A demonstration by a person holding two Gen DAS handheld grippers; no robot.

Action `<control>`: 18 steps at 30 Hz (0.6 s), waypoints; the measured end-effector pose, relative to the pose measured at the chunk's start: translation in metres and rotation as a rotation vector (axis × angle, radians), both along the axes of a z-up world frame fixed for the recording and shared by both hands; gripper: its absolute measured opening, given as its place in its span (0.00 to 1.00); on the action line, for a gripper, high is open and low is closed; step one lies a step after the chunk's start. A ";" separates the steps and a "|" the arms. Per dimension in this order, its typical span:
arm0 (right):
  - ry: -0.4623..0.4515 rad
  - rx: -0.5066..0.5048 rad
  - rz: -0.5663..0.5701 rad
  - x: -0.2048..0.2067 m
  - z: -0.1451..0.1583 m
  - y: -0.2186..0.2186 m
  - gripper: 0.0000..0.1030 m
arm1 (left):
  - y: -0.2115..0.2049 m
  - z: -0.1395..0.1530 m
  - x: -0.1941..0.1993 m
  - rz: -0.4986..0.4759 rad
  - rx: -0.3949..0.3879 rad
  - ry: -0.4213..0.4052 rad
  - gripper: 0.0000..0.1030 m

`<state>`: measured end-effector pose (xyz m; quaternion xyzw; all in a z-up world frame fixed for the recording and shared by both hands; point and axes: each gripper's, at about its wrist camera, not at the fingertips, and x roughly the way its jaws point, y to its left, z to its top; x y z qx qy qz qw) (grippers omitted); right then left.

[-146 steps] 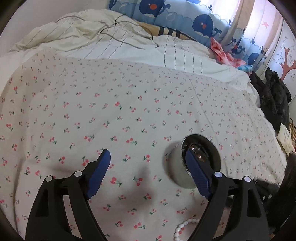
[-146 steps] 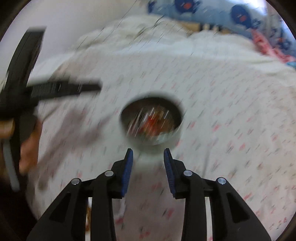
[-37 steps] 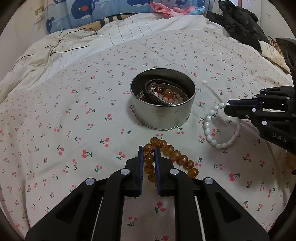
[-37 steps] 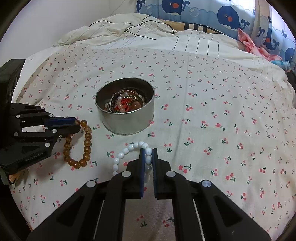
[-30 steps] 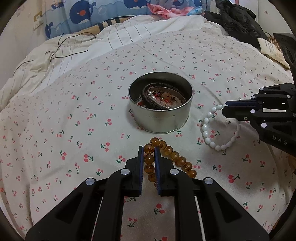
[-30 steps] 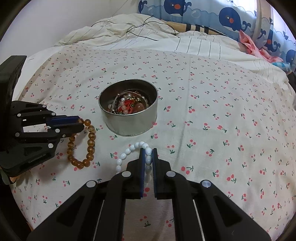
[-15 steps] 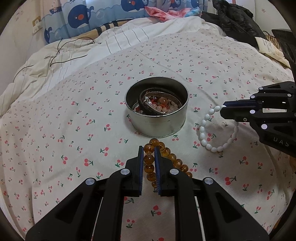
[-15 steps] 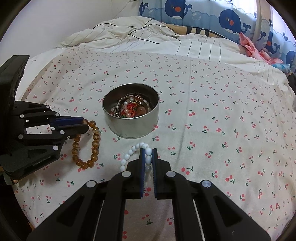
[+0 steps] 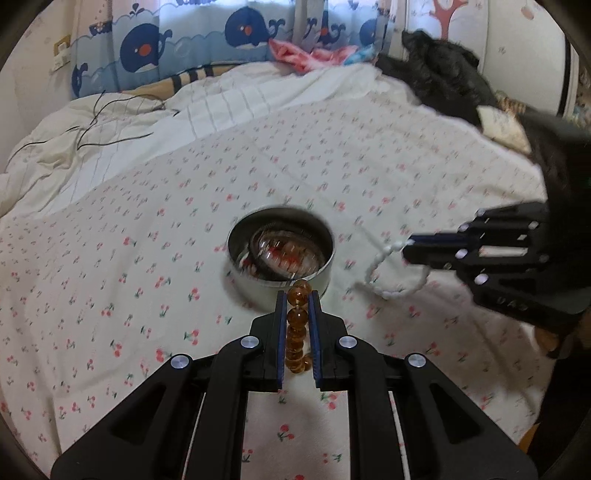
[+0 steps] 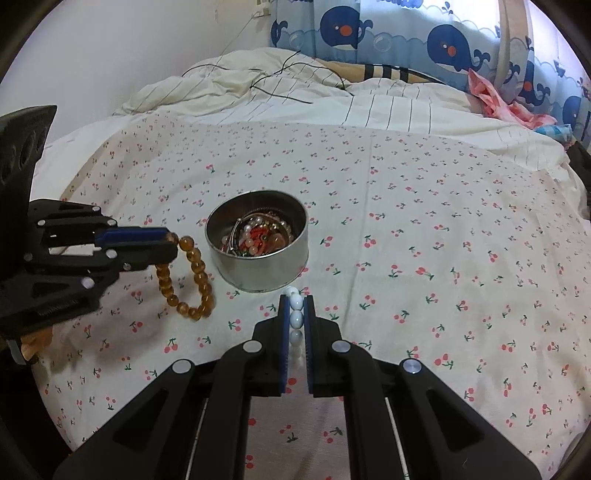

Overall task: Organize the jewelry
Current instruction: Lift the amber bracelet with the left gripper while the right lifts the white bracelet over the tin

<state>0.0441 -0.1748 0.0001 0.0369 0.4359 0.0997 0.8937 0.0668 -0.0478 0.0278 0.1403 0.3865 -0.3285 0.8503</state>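
A round metal tin (image 9: 280,254) (image 10: 258,243) holding several pieces of jewelry stands on the cherry-print bedsheet. My left gripper (image 9: 297,301) is shut on an amber bead bracelet (image 9: 296,325), which hangs in the air left of the tin in the right wrist view (image 10: 186,273). My right gripper (image 10: 294,302) is shut on a white bead bracelet (image 10: 295,319), which hangs in the air right of the tin in the left wrist view (image 9: 391,273). Both grippers are above the sheet, just short of the tin.
The bed's cherry-print sheet (image 10: 424,229) spreads all around the tin. A rumpled striped duvet (image 10: 295,96) with a black cable lies behind. Dark clothing (image 9: 443,77) and pink cloth (image 9: 306,55) lie at the far right, under a whale-print curtain (image 10: 406,33).
Both grippers have lifted their bracelets off the sheet, so the loops now hang free. The tin looks farther away and lower in both views.
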 end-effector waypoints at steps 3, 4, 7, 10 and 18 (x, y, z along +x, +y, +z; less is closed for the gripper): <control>-0.011 0.022 -0.015 -0.001 0.005 -0.006 0.08 | 0.001 0.012 0.004 0.000 -0.067 0.007 0.10; -0.013 0.031 -0.019 -0.001 0.005 -0.008 0.08 | 0.001 0.014 0.006 0.000 -0.083 0.009 0.10; -0.023 0.052 -0.032 -0.001 0.010 -0.014 0.08 | 0.000 0.021 0.011 0.005 -0.137 0.019 0.10; -0.034 0.073 -0.047 0.000 0.014 -0.019 0.08 | -0.003 0.027 0.016 0.003 -0.196 0.033 0.10; -0.071 0.136 -0.077 0.004 0.028 -0.028 0.08 | -0.022 0.032 0.029 0.045 -0.277 0.020 0.10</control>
